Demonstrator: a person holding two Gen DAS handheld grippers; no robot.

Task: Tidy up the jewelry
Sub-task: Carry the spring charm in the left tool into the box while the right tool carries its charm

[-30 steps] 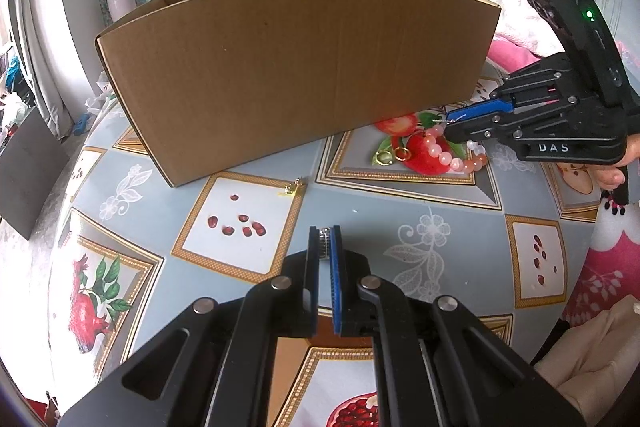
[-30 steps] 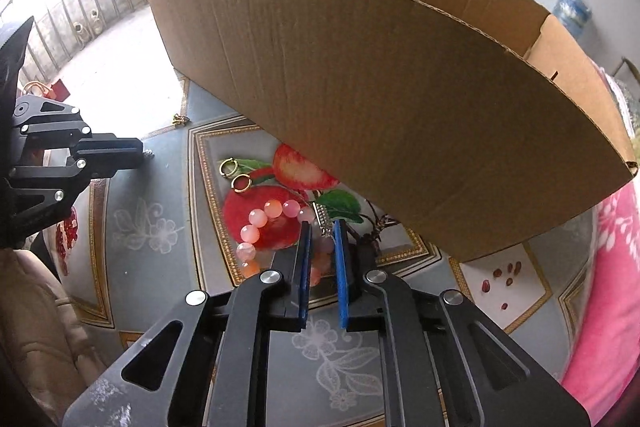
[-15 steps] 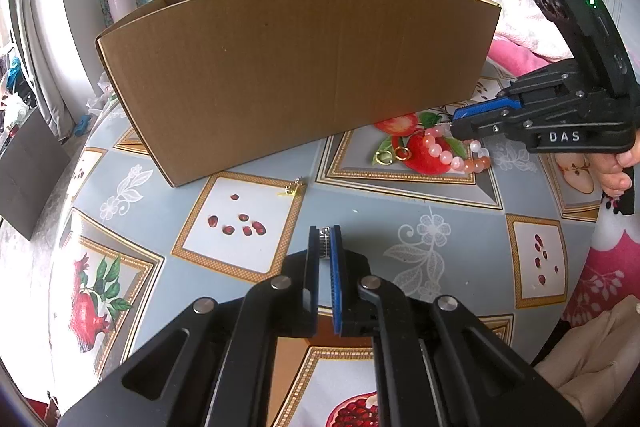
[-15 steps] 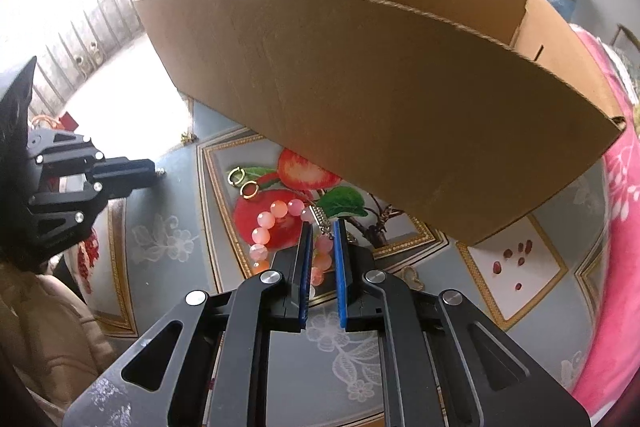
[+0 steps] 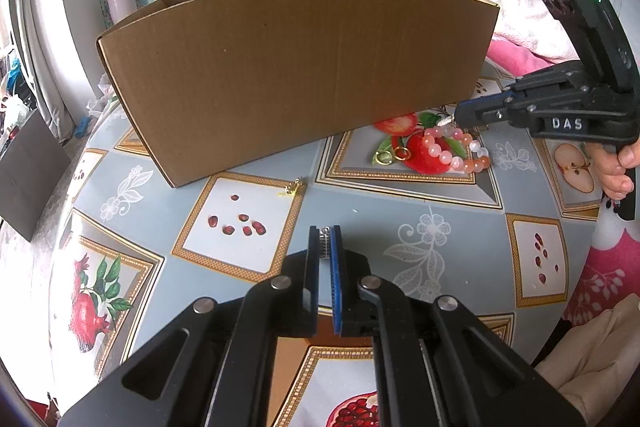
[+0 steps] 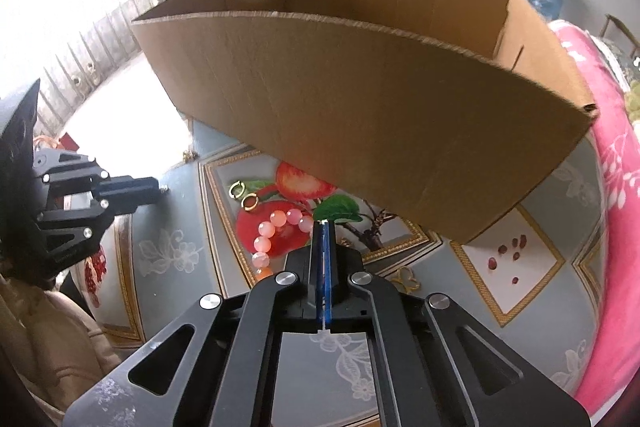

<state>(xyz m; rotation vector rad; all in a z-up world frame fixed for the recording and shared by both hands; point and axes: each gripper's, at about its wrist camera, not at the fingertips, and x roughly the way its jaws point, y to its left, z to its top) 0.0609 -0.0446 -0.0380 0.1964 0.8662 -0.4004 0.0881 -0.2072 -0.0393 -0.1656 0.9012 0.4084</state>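
Table [image 5: 400,227] under a fruit-print cloth, blue-grey with gold-framed panels. Cardboard box [image 5: 296,67] standing open-topped across the far half; inside not visible. Right claw [image 6: 324,225] at the right edge of the left view, tips pressed together above the near end of a pink bead bracelet [image 5: 452,151]; nothing seen between the pads, whether touching a bead cannot be told. Bracelet lying on the red apple print, just near of the box's right end. Left claw [image 5: 325,231] low over the near middle of the table, pads nearly together, small metal bit showing at the tips. Two gold rings [image 5: 394,155] side by side just left of the bracelet. Small gold piece [image 5: 293,188] alone, well left of the rings, near the box's left corner.
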